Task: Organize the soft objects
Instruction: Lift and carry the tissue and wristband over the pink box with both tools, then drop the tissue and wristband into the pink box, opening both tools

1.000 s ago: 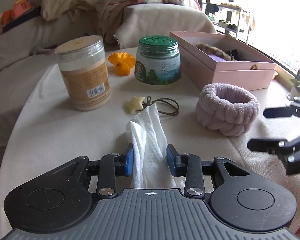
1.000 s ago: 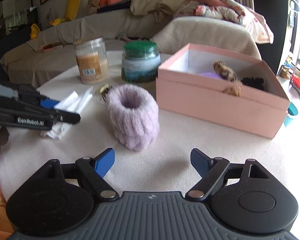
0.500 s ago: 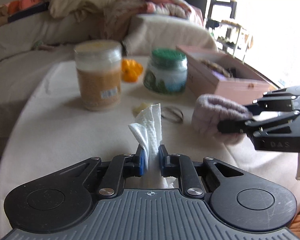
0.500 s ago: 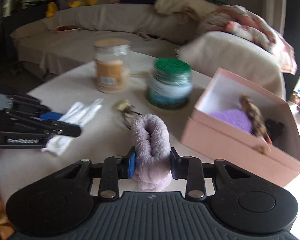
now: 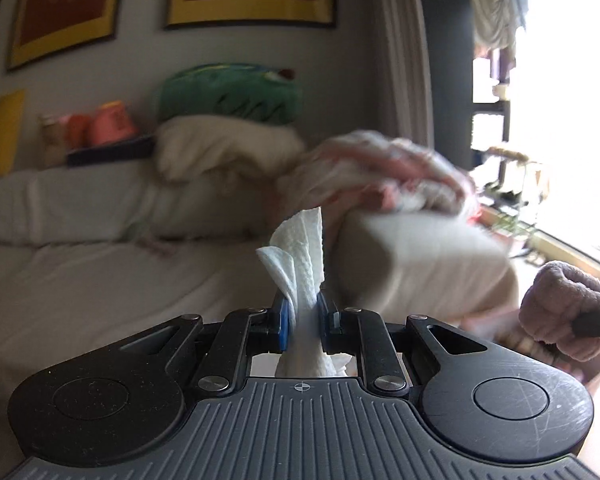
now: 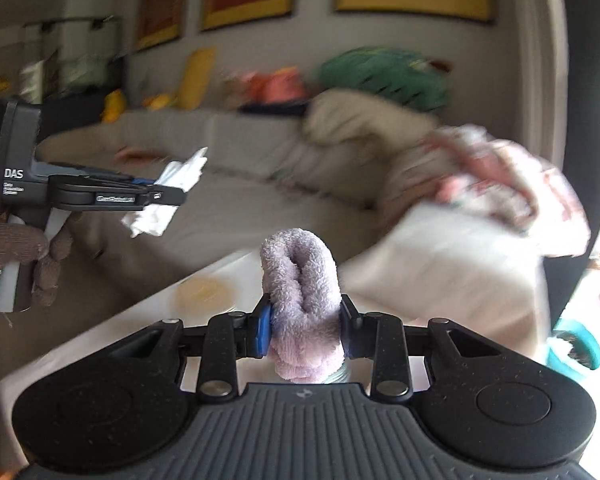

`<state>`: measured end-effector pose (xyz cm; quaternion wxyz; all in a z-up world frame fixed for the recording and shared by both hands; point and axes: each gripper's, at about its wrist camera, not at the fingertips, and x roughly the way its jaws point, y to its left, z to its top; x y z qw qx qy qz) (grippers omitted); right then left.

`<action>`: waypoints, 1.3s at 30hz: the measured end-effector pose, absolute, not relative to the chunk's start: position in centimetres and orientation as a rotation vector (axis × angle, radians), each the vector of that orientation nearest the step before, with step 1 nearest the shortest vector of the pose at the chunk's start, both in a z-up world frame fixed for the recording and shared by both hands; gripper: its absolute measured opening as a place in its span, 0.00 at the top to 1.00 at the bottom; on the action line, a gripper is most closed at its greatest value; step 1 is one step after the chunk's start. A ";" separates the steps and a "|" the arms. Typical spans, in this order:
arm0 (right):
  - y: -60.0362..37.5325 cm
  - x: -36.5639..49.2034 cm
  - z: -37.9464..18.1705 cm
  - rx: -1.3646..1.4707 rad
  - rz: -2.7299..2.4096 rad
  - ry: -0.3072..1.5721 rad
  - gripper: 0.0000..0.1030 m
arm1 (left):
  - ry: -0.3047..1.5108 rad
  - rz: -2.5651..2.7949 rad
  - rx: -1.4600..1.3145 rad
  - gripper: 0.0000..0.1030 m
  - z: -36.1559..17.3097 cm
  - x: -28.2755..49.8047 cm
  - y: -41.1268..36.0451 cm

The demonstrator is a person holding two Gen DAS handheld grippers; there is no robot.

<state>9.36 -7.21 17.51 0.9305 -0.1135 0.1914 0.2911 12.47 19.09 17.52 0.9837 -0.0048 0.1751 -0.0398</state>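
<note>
White tissue (image 5: 300, 264) upright, pinched by left gripper (image 5: 303, 322) | lilac headband (image 6: 302, 300) upright, squeezed by right gripper (image 6: 305, 334)

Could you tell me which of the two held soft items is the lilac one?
The fluffy band, clamped in the right claw; the left claw pinches a white tissue.

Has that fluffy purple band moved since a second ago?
Yes. The purple band stood on the table beside the pink box; now the right gripper pinches it, lifted upward, with the sofa behind it.
</note>
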 end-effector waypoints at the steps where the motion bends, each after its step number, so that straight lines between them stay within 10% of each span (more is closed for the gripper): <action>1: -8.4 9.9 18.2 -0.224 0.560 0.376 0.69 | 0.352 -0.118 -0.019 0.83 18.2 13.7 18.0; 17: -23.5 17.5 13.2 -0.019 0.256 0.500 0.69 | 0.761 -0.590 0.153 0.75 10.5 25.3 -5.7; 27: -22.4 18.7 11.2 0.133 0.456 0.590 0.68 | 0.733 -0.709 0.529 0.70 6.5 20.7 -8.2; 39: -19.6 22.0 6.1 0.060 0.317 0.804 0.68 | 0.586 -0.560 0.314 0.71 10.9 17.0 0.0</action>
